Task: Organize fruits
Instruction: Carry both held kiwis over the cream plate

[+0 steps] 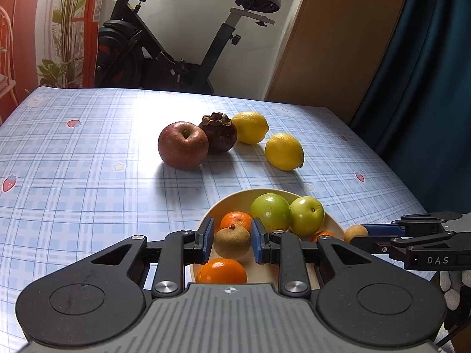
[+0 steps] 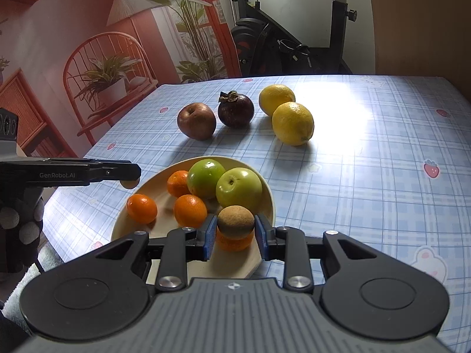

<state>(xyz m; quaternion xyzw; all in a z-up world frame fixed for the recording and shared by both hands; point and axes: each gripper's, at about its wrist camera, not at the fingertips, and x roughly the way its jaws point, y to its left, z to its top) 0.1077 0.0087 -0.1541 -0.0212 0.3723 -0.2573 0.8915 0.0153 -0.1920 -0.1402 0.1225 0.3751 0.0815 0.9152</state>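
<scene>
Your left gripper pinches a small brown fruit between its blue fingers, held above the cream plate. Your right gripper pinches a second small brown fruit the same way, over the plate's near rim. On the plate: two green apples, touching each other, and several small oranges beside them. Farther back on the checked worktop: a red apple touching a dark mangosteen, then two lemons to their right, the farther one right beside the mangosteen. An exercise bike stands behind the worktop.
</scene>
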